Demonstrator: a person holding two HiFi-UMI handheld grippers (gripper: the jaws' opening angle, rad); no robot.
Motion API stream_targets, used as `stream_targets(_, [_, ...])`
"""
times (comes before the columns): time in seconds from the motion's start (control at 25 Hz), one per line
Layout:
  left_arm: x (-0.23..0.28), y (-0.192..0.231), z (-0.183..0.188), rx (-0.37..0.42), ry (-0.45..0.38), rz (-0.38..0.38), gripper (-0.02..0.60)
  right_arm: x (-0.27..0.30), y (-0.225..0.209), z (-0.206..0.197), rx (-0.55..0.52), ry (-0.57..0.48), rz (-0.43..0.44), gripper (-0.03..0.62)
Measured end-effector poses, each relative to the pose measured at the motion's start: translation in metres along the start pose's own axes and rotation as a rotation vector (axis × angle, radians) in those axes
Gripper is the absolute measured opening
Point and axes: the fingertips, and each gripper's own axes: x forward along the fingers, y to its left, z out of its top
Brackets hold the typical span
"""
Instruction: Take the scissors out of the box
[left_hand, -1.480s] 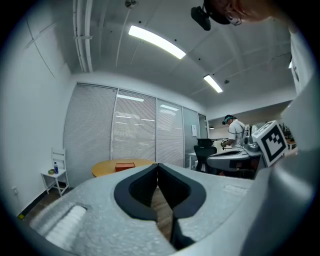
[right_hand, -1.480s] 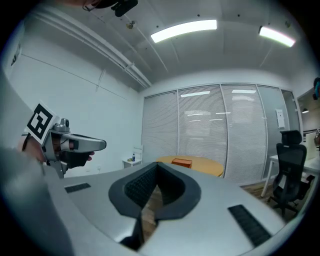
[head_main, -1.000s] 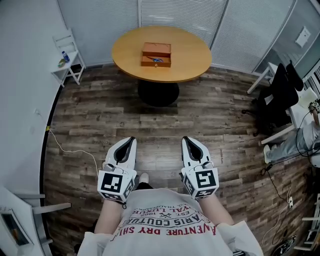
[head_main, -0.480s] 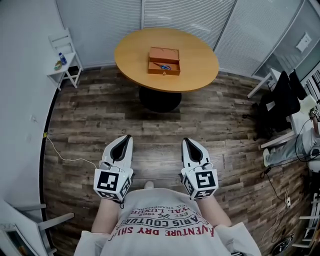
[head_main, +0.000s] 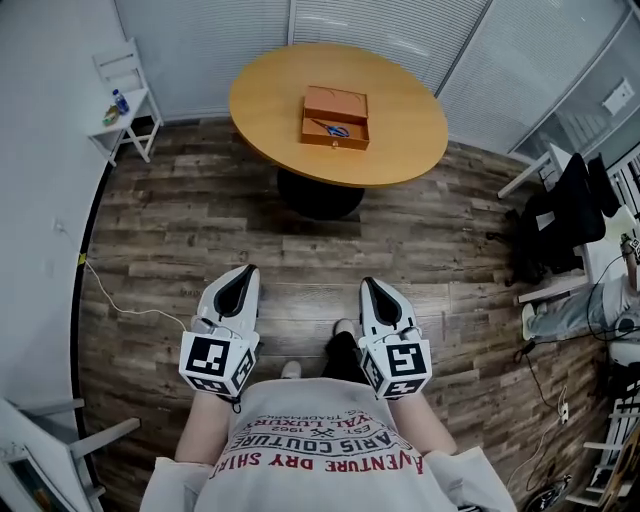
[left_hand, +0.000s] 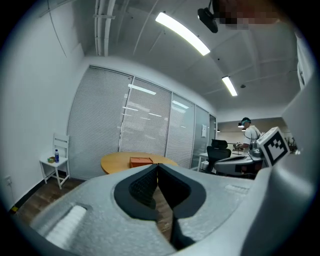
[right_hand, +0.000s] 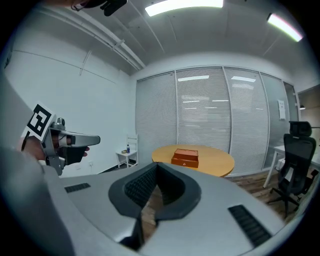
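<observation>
An open orange-brown box (head_main: 335, 117) sits in the middle of a round wooden table (head_main: 400, 140) across the room. Blue-handled scissors (head_main: 334, 130) lie inside it. Both grippers are held low in front of the person's body, far short of the table. The left gripper (head_main: 245, 270) is shut with nothing between its jaws. So is the right gripper (head_main: 367, 283). The left gripper view looks past the closed tips (left_hand: 157, 166) to the box (left_hand: 141, 162). In the right gripper view the box (right_hand: 185, 157) stands beyond the closed jaws (right_hand: 156, 165).
A white chair (head_main: 125, 95) holding a bottle stands by the left wall. Black office chairs (head_main: 560, 200) and desks crowd the right side. A white cable (head_main: 130, 305) trails over the wooden floor. Another person (left_hand: 248, 132) stands far off.
The person has stepped forward: the table and box sit a little nearer and further right in the head view. Both grippers travelled along with the body and stayed shut.
</observation>
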Motion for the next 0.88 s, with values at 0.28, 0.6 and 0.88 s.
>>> stream_targets(0.28, [0.052, 0.004, 0.001, 0.031, 0.015, 0.107, 0.011, 0.060, -0.044, 0.005, 0.003, 0.000, 0.109, 0.008])
stream_targets(0.6, [0.152, -0.032, 0.022, 0.038, -0.019, 0.184, 0.011, 0.121, -0.147, 0.035, -0.011, -0.036, 0.186, 0.008])
stream_targets(0.88, [0.239, -0.066, 0.022, 0.036, 0.022, 0.154, 0.011, 0.160, -0.226, 0.032, 0.033, 0.015, 0.192, 0.008])
